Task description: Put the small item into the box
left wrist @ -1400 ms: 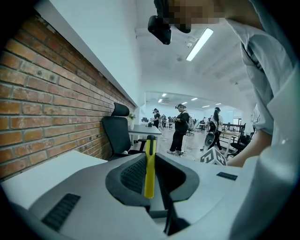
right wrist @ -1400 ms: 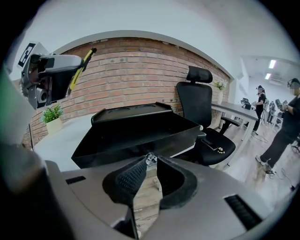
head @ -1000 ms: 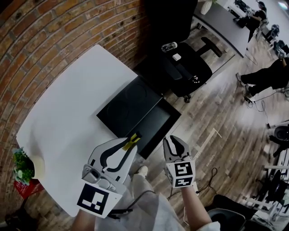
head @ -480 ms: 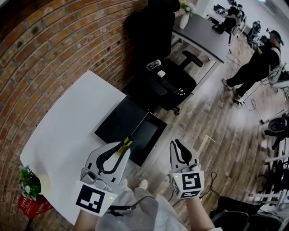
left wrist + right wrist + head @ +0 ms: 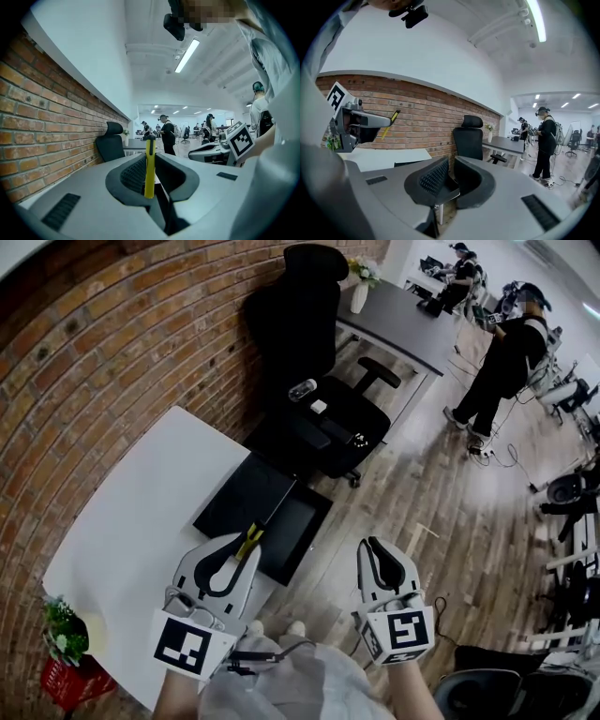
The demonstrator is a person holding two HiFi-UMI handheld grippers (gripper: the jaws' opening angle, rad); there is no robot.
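A slim yellow item (image 5: 149, 164) was pinched upright between the jaws of the left gripper (image 5: 243, 549) and held at the near edge of the open black box (image 5: 298, 538) on the white table (image 5: 141, 521). The right gripper (image 5: 450, 179), jaws pressed together on nothing, was held beside the table.

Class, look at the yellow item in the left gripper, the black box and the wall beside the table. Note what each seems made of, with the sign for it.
Yellow item: probably plastic; smooth, even colour with a slight sheen.
Black box: matte card or plastic, flat thin panels; which one is unclear.
Wall: brick, rough reddish blocks with paler mortar joints.
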